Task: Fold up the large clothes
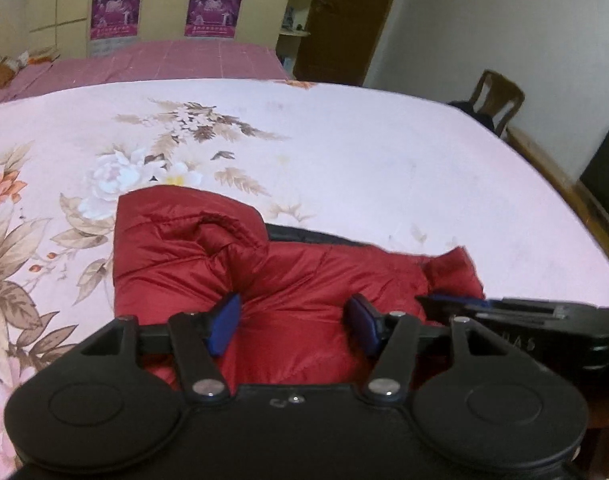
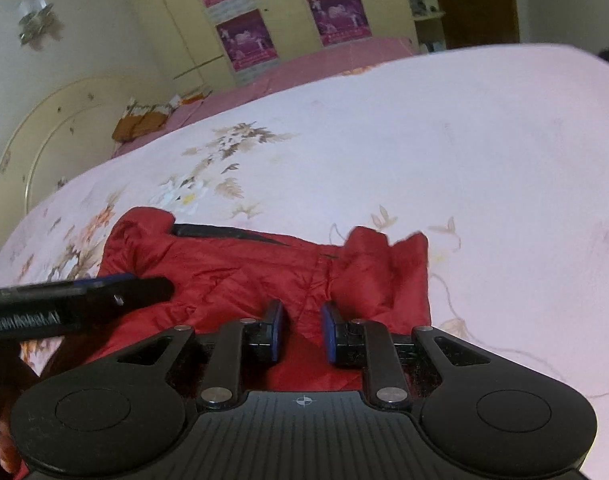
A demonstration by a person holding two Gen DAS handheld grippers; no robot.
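Red puffer jacket (image 1: 288,276) lies folded on floral bedspread (image 1: 344,152). Left gripper (image 1: 296,318) low over jacket, jaws wide, red fabric between blue pads, not pinched. Right gripper (image 2: 302,330) beside it over jacket's right part, jaws narrower, open, fabric beneath gap.

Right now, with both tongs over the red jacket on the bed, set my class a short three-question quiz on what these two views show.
1. True or false: the left tongs are clamped shut on the red jacket.
2. What does the jacket lie on? A) a wooden floor B) a flowered bedspread C) a chair seat
3. Fill the gap: a strip of ____ lining shows along the jacket's far edge.

Key
1. False; both the left and the right tongs stand open above the fabric.
2. B
3. Dark
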